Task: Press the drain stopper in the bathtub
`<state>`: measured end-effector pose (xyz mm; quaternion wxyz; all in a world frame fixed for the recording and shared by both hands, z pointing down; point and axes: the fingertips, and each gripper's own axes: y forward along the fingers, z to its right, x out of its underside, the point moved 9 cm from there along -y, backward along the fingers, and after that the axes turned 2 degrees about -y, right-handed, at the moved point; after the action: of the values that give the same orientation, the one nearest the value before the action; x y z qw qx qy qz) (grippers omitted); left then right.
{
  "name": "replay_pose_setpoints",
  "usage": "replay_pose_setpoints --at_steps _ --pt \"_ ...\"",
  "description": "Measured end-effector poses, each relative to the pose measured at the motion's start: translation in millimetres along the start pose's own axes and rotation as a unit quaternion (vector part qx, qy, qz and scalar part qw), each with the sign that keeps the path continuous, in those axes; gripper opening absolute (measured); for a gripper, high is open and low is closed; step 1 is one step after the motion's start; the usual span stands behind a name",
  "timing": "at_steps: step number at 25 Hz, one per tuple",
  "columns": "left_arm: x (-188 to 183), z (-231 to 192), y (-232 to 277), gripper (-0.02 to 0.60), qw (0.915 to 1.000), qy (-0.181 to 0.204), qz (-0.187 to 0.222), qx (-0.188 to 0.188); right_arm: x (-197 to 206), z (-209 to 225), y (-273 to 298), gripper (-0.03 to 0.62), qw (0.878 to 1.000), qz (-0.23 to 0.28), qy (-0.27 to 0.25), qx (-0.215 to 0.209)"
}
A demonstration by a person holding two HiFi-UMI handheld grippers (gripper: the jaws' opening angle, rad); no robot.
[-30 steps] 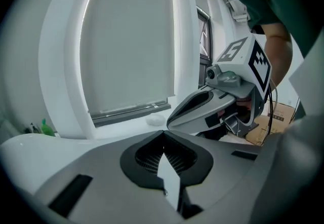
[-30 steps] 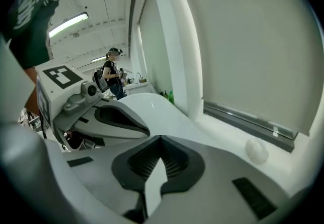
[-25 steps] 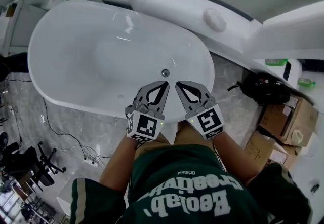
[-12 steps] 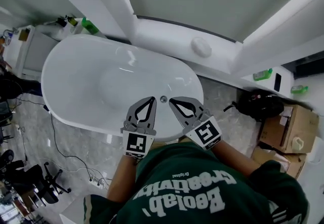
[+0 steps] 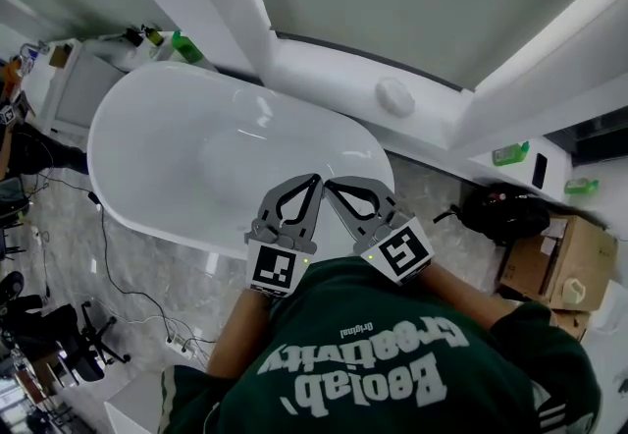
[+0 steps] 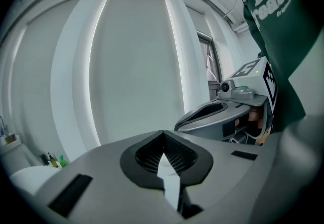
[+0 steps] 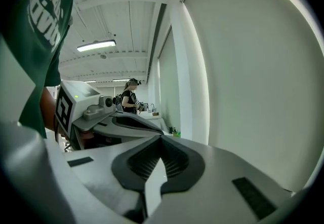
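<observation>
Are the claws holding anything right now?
Nothing. The left claw and the right claw are both shut and empty, by the bathtub.

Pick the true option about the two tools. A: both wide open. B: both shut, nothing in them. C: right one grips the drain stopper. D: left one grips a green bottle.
B: the left tool and right tool each show jaws closed together with nothing between them.
</observation>
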<state>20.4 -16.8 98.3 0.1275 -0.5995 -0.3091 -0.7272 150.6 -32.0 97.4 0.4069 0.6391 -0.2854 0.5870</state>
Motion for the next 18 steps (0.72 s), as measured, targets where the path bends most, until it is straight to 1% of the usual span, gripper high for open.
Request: replay_pose_setpoints --at_steps 5,9,13,18 --pt "-4 -5 4 0.003 0.9999 -0.004 0.008 -0.009 8 6 0 0.011 1.000 0.000 -0.005 -0.004" --pt "-5 -5 5 0.003 0.9998 0.004 0.019 -0.001 8 11 2 0.011 1.000 0.001 -0.001 0.001" --pt "-10 -6 7 0.003 0.9997 0.016 0.021 0.001 8 16 3 0.011 1.000 -0.001 0.004 0.010" --pt "-12 -3 4 0.003 0.9994 0.026 0.022 0.011 4 12 1 0.011 1.000 0.002 -0.001 0.009"
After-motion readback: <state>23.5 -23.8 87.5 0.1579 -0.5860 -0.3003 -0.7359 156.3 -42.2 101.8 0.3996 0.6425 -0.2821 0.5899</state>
